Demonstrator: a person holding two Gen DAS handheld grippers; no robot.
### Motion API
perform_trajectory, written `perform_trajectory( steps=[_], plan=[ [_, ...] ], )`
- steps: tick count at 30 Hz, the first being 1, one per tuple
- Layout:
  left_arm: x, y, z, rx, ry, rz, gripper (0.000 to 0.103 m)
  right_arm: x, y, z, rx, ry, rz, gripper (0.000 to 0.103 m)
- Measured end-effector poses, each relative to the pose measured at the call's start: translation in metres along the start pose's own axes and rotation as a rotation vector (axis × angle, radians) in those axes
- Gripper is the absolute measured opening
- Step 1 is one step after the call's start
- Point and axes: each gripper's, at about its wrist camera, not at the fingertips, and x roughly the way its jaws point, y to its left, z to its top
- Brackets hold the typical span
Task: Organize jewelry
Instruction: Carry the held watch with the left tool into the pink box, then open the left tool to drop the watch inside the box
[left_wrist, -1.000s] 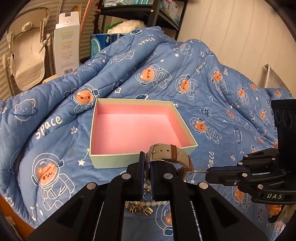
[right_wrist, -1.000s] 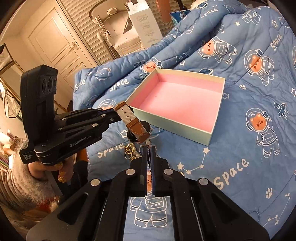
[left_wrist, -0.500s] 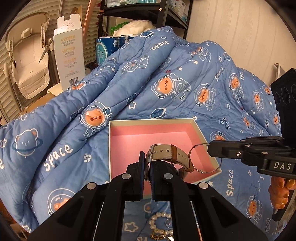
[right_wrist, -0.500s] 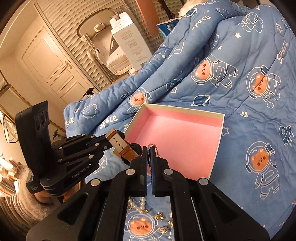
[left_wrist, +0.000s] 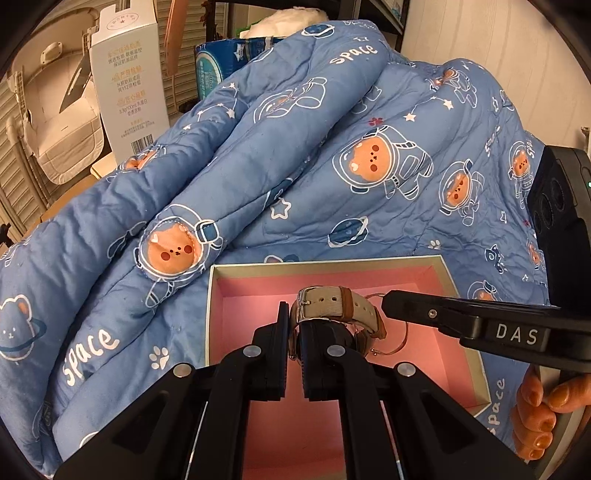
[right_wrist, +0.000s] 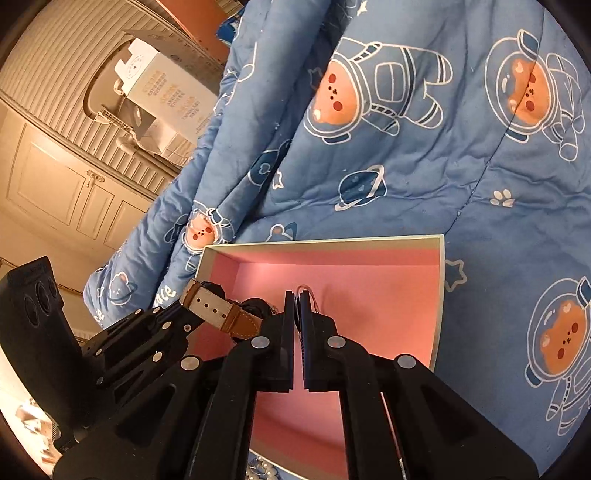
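Left gripper (left_wrist: 293, 332) clamped on watch (left_wrist: 334, 308) over pink box (left_wrist: 448, 275), perhaps a thin bracelet (left_wrist: 400, 341) alongside.

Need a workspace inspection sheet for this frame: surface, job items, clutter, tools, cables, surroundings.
Surface: blue space-print quilt, rumpled.
Job's things: pink-lined box open on the quilt; watch and thin bangle held over it.
Clutter: pearl beads at the box's near edge.
Tools: left tool shut on watch; right tool shut on thin bangle.
Cables: nothing seen.
Surroundings: white carton, shelving, slatted doors.
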Motion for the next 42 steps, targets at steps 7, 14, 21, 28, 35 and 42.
perform_trajectory(
  steps=[7,14,21,28,35,42],
  plan=[
    [0.020,0.000,-0.004,-0.008,0.031,0.030,0.005,0.003,-0.003,0.005,-0.030,-0.020,-0.081,0.003],
    [0.026,-0.002,-0.004,0.013,0.019,0.042,0.005,0.009,0.006,0.004,-0.160,-0.038,-0.196,0.004],
    [0.018,-0.001,-0.002,0.023,0.008,0.039,0.018,0.008,0.006,0.003,-0.186,-0.044,-0.218,0.005],
    [-0.008,0.000,0.002,0.011,-0.069,0.015,0.054,0.010,0.010,0.001,-0.191,-0.033,-0.220,0.014],
    [-0.041,0.002,0.000,0.020,-0.151,0.023,0.071,-0.003,0.015,0.000,-0.182,-0.086,-0.188,0.054],
    [-0.082,0.015,-0.032,-0.026,-0.231,-0.010,0.095,-0.036,0.026,-0.027,-0.232,-0.141,-0.178,0.071]
  ],
)
